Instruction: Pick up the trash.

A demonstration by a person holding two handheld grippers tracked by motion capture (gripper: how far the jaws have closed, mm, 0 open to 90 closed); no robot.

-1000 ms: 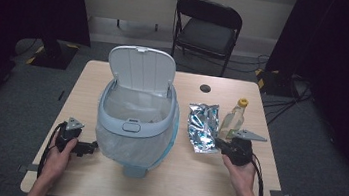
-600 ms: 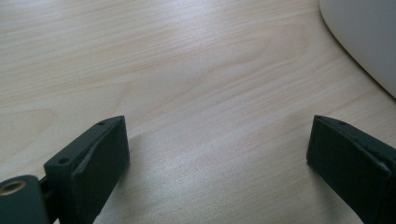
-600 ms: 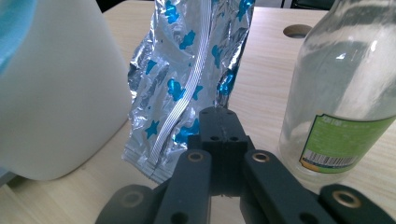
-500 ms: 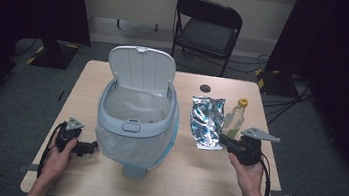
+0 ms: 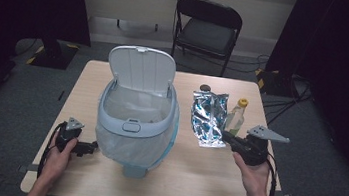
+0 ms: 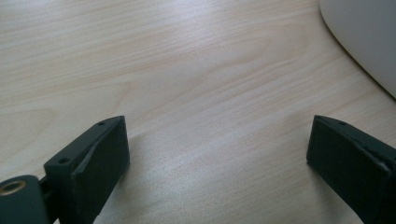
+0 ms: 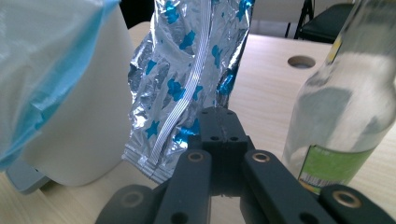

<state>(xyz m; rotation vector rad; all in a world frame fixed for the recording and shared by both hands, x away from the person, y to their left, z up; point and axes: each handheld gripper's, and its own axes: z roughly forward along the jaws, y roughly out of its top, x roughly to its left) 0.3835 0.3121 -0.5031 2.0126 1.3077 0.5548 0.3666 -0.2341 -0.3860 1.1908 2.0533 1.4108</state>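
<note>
Silver bag (image 7: 187,74) with blue stars, clear bottle (image 7: 343,107) with green label and yellow cap, white bin (image 5: 135,118) with blue liner, pale wooden table (image 5: 202,182)

Dim surroundings (table lit), soft focus

My left hand (image 5: 61,150) sits low at the near left, and my arm comes in from the near edge. My left gripper (image 5: 87,147) lies flat and points to the right, with its jaws wide apart. My right hand (image 5: 250,174) is at the near right. My right gripper (image 5: 224,134) is lifted up and points far and left. Its jaws are squeezed tight together.
</note>
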